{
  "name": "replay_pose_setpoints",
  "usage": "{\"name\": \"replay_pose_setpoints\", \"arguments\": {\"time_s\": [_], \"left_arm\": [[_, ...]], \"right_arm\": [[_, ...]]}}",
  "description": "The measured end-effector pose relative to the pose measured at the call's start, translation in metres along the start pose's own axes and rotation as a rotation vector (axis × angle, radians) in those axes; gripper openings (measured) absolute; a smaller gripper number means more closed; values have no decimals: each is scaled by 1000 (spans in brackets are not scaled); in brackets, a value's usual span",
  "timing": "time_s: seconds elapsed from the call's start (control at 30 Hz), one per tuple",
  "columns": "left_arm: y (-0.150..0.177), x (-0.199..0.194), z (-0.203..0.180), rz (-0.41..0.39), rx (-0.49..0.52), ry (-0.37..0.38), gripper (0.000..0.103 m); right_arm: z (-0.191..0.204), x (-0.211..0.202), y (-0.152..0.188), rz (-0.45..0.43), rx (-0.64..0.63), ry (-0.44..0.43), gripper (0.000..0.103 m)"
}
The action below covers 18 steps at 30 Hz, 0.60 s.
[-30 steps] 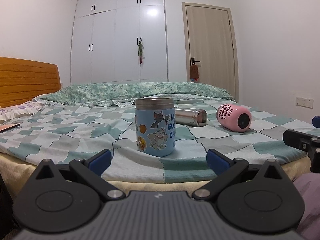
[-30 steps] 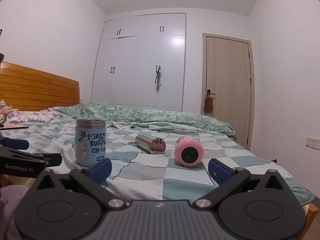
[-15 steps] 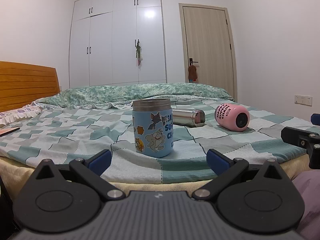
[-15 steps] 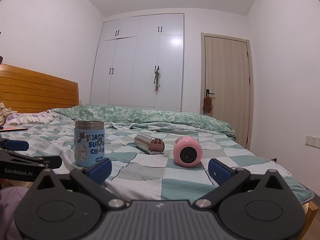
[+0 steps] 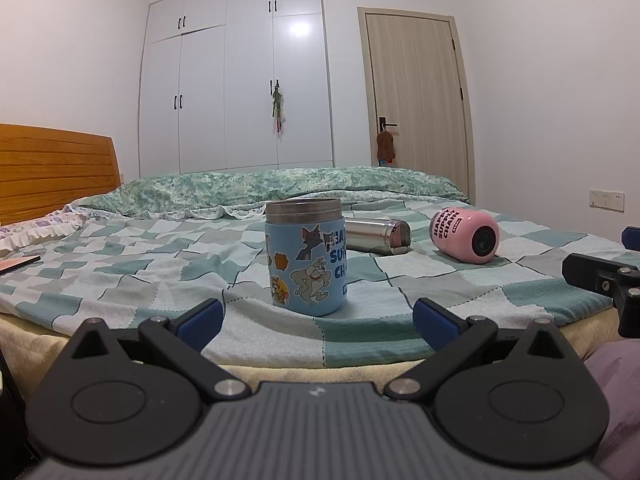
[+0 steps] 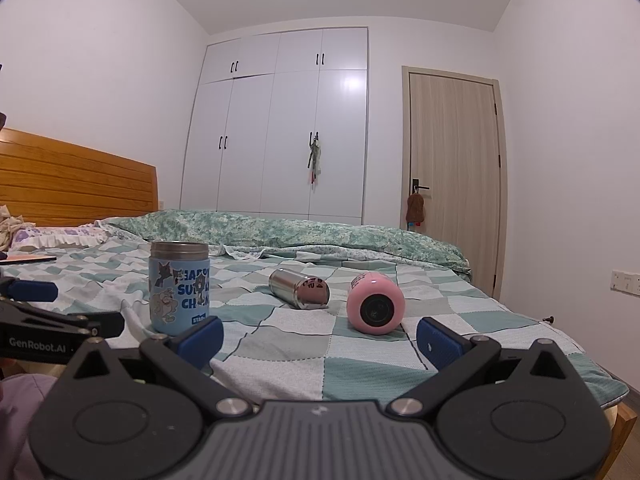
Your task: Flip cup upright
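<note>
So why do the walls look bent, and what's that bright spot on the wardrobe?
Left wrist view: the fisheye lens bows the door and darkens the corners; the spot is glare on the glossy wardrobe. Right wrist view: same curving, glare again on the wardrobe; the cups stay sharp.

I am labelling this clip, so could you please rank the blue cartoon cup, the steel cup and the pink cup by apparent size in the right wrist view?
1. blue cartoon cup, upright, clearly largest.
2. pink cup, lying on its side.
3. steel cup, also lying down, farther back; distance and foreshortening make ranks 2 and 3 unsure.
</note>
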State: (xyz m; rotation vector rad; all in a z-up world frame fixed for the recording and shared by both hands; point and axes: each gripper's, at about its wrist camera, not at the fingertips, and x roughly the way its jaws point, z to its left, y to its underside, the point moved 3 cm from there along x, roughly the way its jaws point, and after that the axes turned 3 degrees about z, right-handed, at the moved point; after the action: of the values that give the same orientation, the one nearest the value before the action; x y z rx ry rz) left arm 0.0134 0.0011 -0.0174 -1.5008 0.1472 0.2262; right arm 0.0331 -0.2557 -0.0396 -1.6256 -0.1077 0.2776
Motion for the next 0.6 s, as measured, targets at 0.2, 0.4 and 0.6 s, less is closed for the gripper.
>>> {"name": "replay_pose_setpoints", "arguments": {"time_s": [0.2, 0.4, 0.6], "left_arm": [[-1, -2, 1, -11, -5, 3, 103], [-1, -4, 2, -16, -9, 11, 103], [-1, -2, 3, -8, -16, 5, 103]], "right_arm": [[0, 0, 0, 0, -1, -1, 103], [1, 0, 0, 0, -2, -1, 103], [1, 0, 0, 1, -2, -2, 103]]}}
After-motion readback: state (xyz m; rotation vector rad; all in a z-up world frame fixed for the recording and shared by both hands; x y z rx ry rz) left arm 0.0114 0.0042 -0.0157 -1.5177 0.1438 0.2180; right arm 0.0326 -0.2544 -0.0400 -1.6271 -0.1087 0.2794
